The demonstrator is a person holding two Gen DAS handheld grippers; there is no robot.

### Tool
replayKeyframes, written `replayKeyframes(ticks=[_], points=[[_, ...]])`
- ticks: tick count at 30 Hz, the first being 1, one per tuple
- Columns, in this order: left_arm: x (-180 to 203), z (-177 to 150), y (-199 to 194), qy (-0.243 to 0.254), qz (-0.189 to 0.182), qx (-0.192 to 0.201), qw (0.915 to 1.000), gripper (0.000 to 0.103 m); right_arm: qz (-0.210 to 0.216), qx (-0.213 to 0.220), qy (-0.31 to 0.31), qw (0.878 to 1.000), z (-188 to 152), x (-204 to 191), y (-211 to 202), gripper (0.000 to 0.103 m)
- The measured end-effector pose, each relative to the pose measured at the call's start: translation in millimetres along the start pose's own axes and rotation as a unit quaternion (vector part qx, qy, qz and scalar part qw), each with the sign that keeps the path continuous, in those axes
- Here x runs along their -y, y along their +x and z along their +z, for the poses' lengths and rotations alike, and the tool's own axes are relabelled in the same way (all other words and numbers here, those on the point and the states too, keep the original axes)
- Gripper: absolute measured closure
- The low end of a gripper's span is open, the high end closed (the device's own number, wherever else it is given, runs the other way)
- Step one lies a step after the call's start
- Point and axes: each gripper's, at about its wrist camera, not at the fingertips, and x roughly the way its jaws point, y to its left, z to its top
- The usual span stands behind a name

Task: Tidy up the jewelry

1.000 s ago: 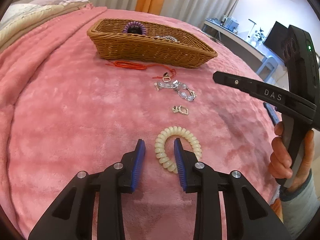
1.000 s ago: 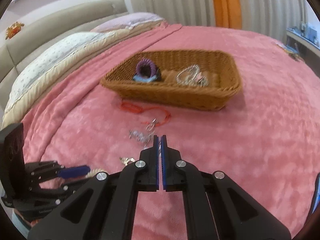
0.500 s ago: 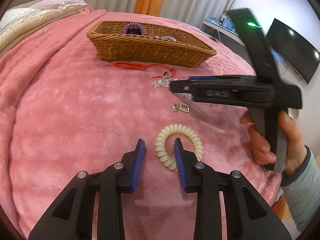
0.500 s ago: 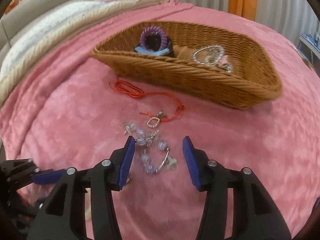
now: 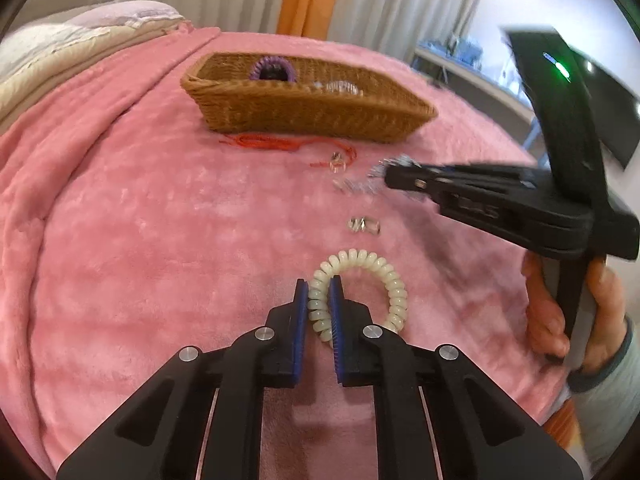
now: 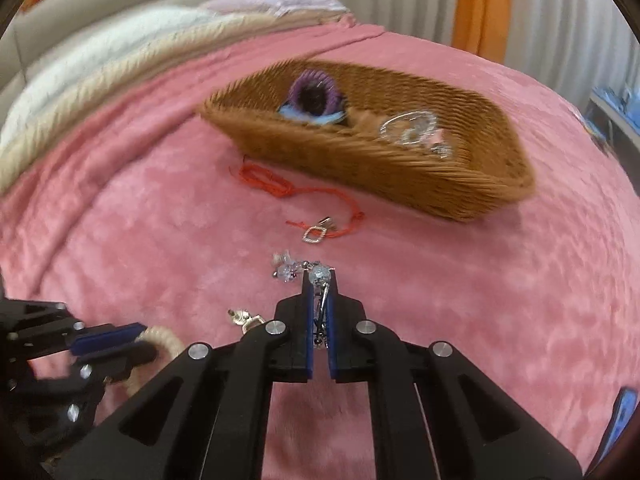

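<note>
Left tool: where the pink blanket [image 5: 132, 240] is spread over the bed, the left tool [image 5: 319, 286] is pointed down at the cream spiral hair tie [image 5: 384, 276]; its jaws have just been closing and are now pressed on the near-left arc of the coil, which is pinched between the blue pads [image 5: 301, 312].
Cream spiral hair tie: it is lying flat on the blanket, its far and right arcs left free beyond the fingertips.
Right tool: the right tool [image 6: 320, 280] has just been closing and is drawn in on the beaded bracelet [image 6: 320, 276]; a clear bead is seen right at the fingertips and a metal link is caught between the pads.
Beaded bracelet: its loose end with small clear beads is trailed to the left of the fingertips, on the blanket; the picture is blurred there.
Small silver charm: the small silver charm [image 5: 363, 226] is placed between the hair tie and the bracelet, apart from both tools.
Red cord: the red cord [image 6: 276, 184] with a ring pendant is laid just in front of the wicker basket [image 6: 400, 172].
Wicker basket: a purple spiral hair tie [image 6: 316, 90] and a silver bracelet [image 6: 412, 128] are held inside it, well beyond both tools.
Hand: the right tool's handle is gripped by a hand [image 5: 576, 312] at the right edge.
</note>
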Motion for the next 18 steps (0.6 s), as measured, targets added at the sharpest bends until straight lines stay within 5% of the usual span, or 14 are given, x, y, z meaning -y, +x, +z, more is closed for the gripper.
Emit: replayKeyframes(ticks=[10,18], points=[[1,41,-43,-0.005,0.000,0.075,0.9972,0.094,0.013,0.072,0.034,0.997,28,20,-79,0.099],[0,114,-58,0.016,0.009,0.136,0.9906,0.094,0.001,0.115,0.045,0.992,81,39,-93,0.099]])
